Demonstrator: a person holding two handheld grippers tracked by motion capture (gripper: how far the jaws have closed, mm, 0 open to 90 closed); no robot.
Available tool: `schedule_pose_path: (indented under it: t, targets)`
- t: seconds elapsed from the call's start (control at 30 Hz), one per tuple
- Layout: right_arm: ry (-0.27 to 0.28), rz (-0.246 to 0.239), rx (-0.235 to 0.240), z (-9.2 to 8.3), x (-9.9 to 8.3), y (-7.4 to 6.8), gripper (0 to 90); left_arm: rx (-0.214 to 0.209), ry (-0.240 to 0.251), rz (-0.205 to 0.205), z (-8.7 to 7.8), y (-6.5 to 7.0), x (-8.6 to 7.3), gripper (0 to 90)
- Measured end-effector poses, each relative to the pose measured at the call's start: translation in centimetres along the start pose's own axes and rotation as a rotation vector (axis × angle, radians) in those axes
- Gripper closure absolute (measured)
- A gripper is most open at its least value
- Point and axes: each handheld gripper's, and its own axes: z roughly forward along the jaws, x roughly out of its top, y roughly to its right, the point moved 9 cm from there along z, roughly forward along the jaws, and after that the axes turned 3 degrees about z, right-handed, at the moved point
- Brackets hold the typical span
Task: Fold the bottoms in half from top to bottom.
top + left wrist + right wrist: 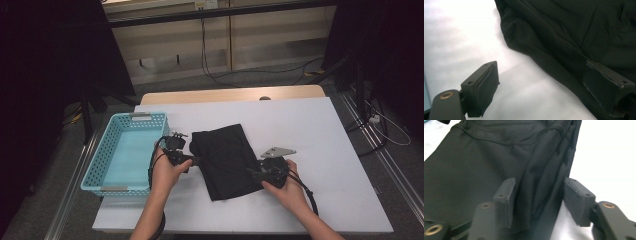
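A folded black garment [226, 160] lies in the middle of the white table [310, 130]. My left gripper [196, 161] is at its left edge, jaws open; in the left gripper view the black cloth [574, 32] reaches under the right pad [605, 86], while the left pad [484, 87] stands over bare table. My right gripper [252, 173] is at the garment's right edge, open, and its two pads [505, 200] straddle a fold of the cloth [486, 162] without pinching it.
A light blue plastic basket [102, 162] stands empty at the table's left edge, just left of my left hand. A grey three-cornered plate [278, 151] sits on top of my right gripper. Cables lie on the floor behind the table.
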Motion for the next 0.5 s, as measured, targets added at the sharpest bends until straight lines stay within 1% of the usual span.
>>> schedule_pose_path:
  t: [0.03, 0.07, 0.1, 0.13, 0.17, 0.2, 0.23, 0.27, 0.3, 0.33, 0.4, 0.43, 0.47, 0.5]
  targets:
    - [0.005, 0.004, -0.010, 0.0, -0.1, -0.1, 54.7, 0.001, 0.000, 0.005, -0.1, 0.0, 0.0, 13.9]
    - [0.005, 0.004, -0.010, 0.0, -0.1, -0.1, 54.7, 0.001, 0.003, 0.001, -0.1, 0.0, 0.1, 13.9]
    - [0.004, 0.011, -0.006, 0.0, -0.1, -0.2, 58.4, -0.001, 0.004, 0.003, -0.1, 0.1, 0.1, 13.9]
    - [0.003, 0.018, 0.003, 0.0, -0.1, -0.4, 65.2, -0.001, 0.005, 0.007, -0.1, 0.1, 0.2, 13.9]
    - [0.004, 0.038, 0.032, 0.0, -0.2, -0.8, 74.9, -0.002, 0.007, 0.003, -0.2, 0.2, 0.3, 13.9]
    - [0.003, 0.048, 0.051, 0.0, -0.2, -1.0, 76.1, -0.002, 0.007, 0.008, -0.2, 0.2, 0.3, 13.9]
    - [0.003, 0.038, 0.036, 0.1, -0.2, -1.1, 77.2, -0.003, 0.013, 0.002, -0.2, 0.3, 0.5, 13.9]
    - [0.003, 0.038, 0.036, 0.1, -0.2, -1.1, 77.2, -0.003, 0.015, 0.006, -0.3, 0.2, 0.6, 13.9]
    - [0.005, 0.050, 0.042, 0.0, -0.2, -1.2, 78.2, -0.008, 0.017, 0.008, -0.4, 0.3, 0.7, 13.9]
    - [0.005, 0.050, 0.042, 0.0, -0.2, -1.2, 78.2, -0.008, 0.017, 0.008, -0.4, 0.3, 0.7, 13.9]
    - [0.006, 0.065, 0.053, -0.1, -0.2, -1.2, 79.4, -0.005, 0.021, 0.003, -0.3, 0.2, 0.9, 13.9]
    - [0.004, 0.055, 0.060, -0.2, -0.1, -1.6, 80.0, -0.003, 0.020, 0.004, -0.2, 0.2, 1.0, 13.8]
    - [0.004, 0.055, 0.060, -0.2, -0.1, -1.6, 80.0, -0.011, 0.019, 0.002, -0.2, 0.2, 1.1, 13.8]
    - [0.004, 0.046, 0.065, -0.3, -0.1, -1.8, 80.2, -0.019, 0.022, -0.009, 0.0, 0.2, 1.3, 13.8]
